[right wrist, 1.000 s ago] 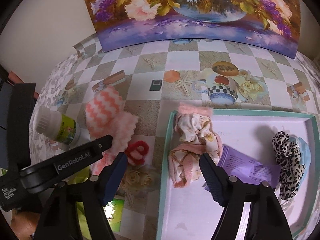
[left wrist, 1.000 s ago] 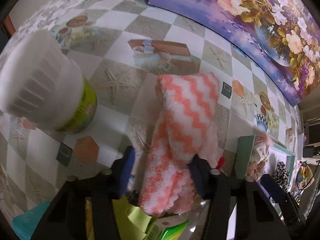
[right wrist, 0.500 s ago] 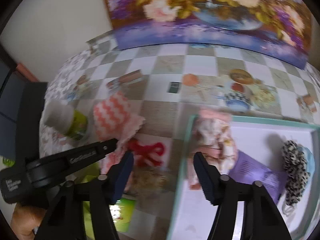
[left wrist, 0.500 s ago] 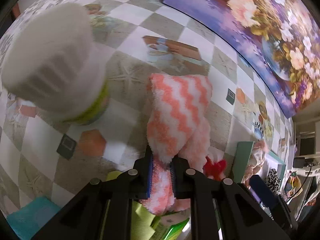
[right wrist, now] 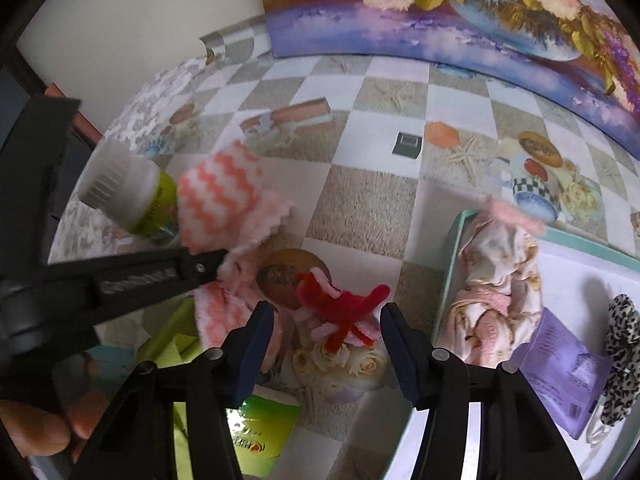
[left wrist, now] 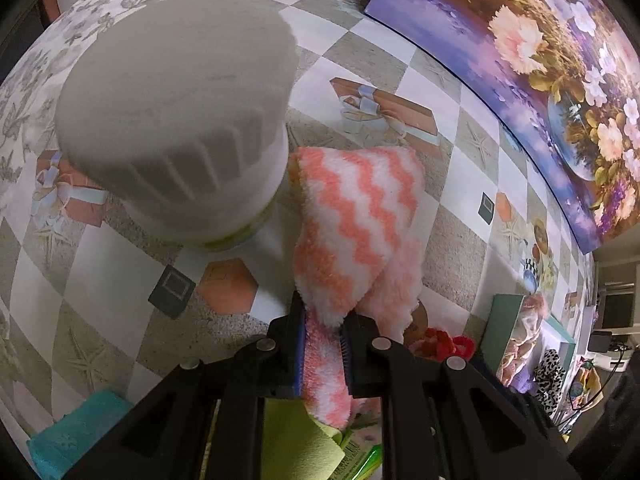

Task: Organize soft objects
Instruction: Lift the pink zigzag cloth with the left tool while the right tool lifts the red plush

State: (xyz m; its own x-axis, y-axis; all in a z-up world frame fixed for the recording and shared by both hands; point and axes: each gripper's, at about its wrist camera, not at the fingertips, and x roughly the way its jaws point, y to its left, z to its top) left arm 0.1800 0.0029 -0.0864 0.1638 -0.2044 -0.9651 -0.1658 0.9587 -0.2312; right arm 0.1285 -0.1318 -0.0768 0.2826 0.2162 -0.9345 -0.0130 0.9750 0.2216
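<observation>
My left gripper [left wrist: 323,326] is shut on a fluffy orange-and-white zigzag cloth [left wrist: 352,216], which it holds just above the table beside a white-capped bottle [left wrist: 180,120]. The cloth also shows in the right wrist view [right wrist: 220,196], with the left gripper [right wrist: 216,258] clamped on it. My right gripper [right wrist: 326,316] is open, its fingers on either side of a red and pink pipe-cleaner bow [right wrist: 340,308] lying on the table. A teal-rimmed tray [right wrist: 448,272] at the right holds a floral scrunchie [right wrist: 496,272], a leopard-print scrunchie [right wrist: 620,360] and a purple packet [right wrist: 560,368].
A flower painting [right wrist: 460,12] stands along the back of the checked tablecloth. Green paper and a green packet [right wrist: 260,440] lie near the front edge. A teal cloth [left wrist: 68,436] lies at the front left. The bottle stands very close to the left gripper.
My left gripper has shut on the zigzag cloth and lifted it, moving closer to the bottle. My right gripper has swung left from the tray to straddle the red bow.
</observation>
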